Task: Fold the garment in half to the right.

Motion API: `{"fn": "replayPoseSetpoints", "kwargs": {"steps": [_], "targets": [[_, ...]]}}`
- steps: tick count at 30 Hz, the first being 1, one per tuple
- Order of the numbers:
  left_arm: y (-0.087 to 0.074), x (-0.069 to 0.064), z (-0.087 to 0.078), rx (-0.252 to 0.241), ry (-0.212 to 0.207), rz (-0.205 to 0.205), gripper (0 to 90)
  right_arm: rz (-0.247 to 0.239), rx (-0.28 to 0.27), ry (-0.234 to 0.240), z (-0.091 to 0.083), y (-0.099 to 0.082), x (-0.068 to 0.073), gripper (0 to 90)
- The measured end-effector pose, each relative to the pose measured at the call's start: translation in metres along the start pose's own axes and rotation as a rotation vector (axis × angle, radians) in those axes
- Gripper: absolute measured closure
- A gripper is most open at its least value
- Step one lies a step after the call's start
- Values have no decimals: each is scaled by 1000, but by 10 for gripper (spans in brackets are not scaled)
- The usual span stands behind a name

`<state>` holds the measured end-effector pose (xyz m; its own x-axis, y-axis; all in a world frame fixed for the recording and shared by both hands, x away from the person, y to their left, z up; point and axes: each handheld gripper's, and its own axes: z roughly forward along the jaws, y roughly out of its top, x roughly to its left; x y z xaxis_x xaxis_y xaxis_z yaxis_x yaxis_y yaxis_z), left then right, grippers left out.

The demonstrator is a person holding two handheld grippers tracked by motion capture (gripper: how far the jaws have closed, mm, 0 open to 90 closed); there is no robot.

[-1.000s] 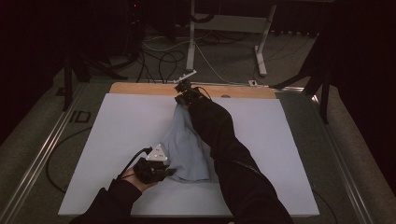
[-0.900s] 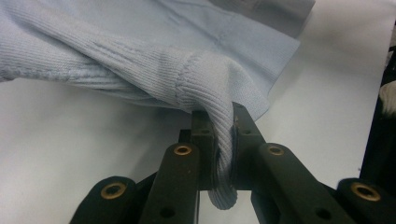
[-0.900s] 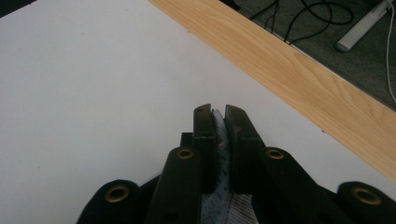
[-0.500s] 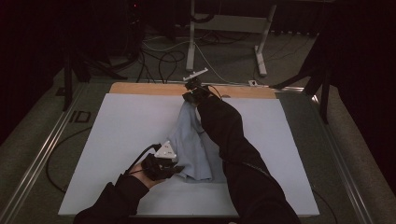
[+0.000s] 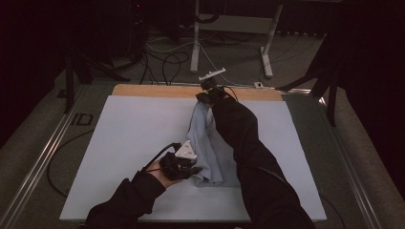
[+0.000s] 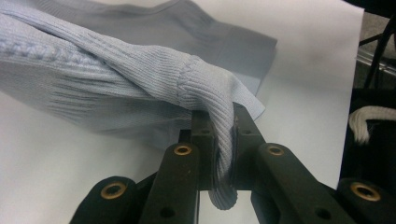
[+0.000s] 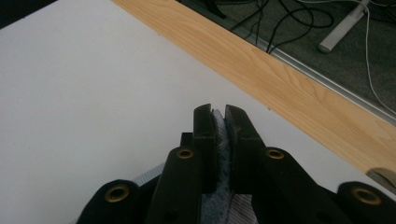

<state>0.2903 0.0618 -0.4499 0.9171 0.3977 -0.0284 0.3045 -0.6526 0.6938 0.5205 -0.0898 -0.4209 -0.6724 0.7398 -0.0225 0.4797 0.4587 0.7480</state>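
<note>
1. Nearest the table's front edge, the left gripper has its jaws clamped on a ribbed cuff of the pale blue knit sweater — in the left gripper view the fabric is pinched between the two black jaws and folds out above them.
2. Between the two grippers, the sweater lies stretched lengthwise on the white table sheet, its near end bunched by the left gripper.
3. At the far end, beside the wooden strip, the right gripper is closed on the sweater's other end — in the right gripper view blue knit sits squeezed between the jaws.
</note>
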Motion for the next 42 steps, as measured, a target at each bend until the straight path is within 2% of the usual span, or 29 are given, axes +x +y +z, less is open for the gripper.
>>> {"fn": "replayPoseSetpoints", "kwargs": {"steps": [1, 11, 19, 28, 32, 37, 42], "targets": [[2, 0, 1, 7, -3, 12, 845, -3, 2, 0, -1, -1, -2, 843], [15, -5, 19, 26, -32, 33, 845, 14, -3, 1, -8, -14, -17, 843], [24, -9, 29, 53, -37, 62, 845, 20, -8, -2, -13, -23, -28, 843], [32, -13, 48, 76, -56, 77, 845, 41, 0, 1, -11, -37, -40, 843], [34, -14, 57, 87, -53, 66, 845, 46, -5, 11, -9, -43, -44, 843], [37, -15, 69, 125, -43, 53, 845, 59, -5, 35, -5, -48, -48, 841], [40, -15, 79, 131, -46, 44, 845, 56, 6, 38, -1, -50, -51, 841]]}}
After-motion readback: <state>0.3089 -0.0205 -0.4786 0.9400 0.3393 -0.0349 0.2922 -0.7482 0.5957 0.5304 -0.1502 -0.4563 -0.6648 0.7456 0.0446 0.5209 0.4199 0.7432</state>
